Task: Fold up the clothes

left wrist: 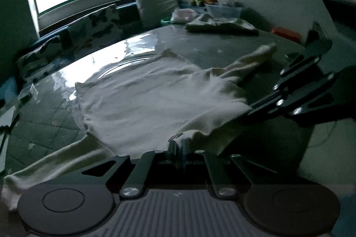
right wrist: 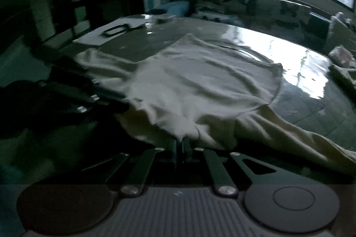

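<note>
A white long-sleeved shirt (left wrist: 142, 99) lies spread on a glossy round table (left wrist: 200, 47); it also shows in the right wrist view (right wrist: 200, 85). My left gripper (left wrist: 176, 141) is shut on the shirt's near edge. My right gripper (right wrist: 181, 141) is shut on the same near edge further along, and it shows from the side in the left wrist view (left wrist: 251, 109). The left gripper shows dark at the left of the right wrist view (right wrist: 115, 101). One sleeve (left wrist: 249, 61) stretches toward the far right. The other sleeve (left wrist: 55, 161) hangs off the table's near left.
A folded garment (left wrist: 220, 24) lies at the far table edge, by a clear box (left wrist: 222, 10) and a pillow (left wrist: 155, 10). A patterned sofa (left wrist: 89, 30) stands under the window. A white sheet with a dark frame (right wrist: 111, 33) lies on the table's far left.
</note>
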Demonstrator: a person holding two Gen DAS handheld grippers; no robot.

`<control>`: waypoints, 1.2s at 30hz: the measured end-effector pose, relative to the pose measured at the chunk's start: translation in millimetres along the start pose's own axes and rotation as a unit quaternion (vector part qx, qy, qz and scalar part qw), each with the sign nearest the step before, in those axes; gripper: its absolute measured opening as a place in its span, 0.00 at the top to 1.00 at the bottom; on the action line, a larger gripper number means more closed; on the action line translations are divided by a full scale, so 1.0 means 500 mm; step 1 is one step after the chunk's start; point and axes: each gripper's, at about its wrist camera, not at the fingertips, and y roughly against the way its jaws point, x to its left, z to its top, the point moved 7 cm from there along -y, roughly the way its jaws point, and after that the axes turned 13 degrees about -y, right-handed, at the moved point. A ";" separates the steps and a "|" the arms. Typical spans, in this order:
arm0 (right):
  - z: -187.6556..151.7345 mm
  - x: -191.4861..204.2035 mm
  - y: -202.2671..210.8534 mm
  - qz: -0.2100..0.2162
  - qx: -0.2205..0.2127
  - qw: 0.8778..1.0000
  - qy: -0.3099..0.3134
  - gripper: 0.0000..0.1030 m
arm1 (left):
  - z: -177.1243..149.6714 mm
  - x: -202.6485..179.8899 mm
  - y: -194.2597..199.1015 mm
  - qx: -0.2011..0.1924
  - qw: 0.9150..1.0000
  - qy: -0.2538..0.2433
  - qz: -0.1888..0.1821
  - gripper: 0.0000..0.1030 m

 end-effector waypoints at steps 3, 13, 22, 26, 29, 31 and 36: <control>-0.022 0.033 0.023 0.024 0.027 0.999 0.017 0.97 | -0.016 -0.014 0.004 0.012 0.999 -0.029 -0.013 0.94; 0.018 -0.006 0.036 0.000 -0.012 1.000 -0.007 0.90 | 0.028 -0.014 0.003 -0.021 0.999 -0.034 -0.026 0.91; -0.029 -0.054 -0.038 0.008 0.018 0.998 -0.053 0.88 | 0.088 -0.032 -0.072 -0.033 0.998 -0.007 -0.049 0.91; -0.019 -0.091 0.014 -0.015 -0.005 0.998 -0.065 0.88 | 0.114 -0.041 -0.104 -0.039 0.997 0.003 -0.060 0.91; -0.001 -0.171 0.050 -0.073 -0.030 0.992 -0.094 0.83 | 0.118 -0.080 -0.113 -0.041 0.996 -0.019 -0.080 0.90; 0.005 -0.240 0.070 -0.133 -0.047 0.985 -0.103 0.80 | 0.116 -0.097 -0.119 -0.039 0.995 -0.028 -0.091 0.90; 0.004 -0.379 0.094 -0.242 -0.065 0.962 -0.106 0.61 | 0.105 -0.112 -0.135 -0.022 0.994 -0.039 -0.098 0.90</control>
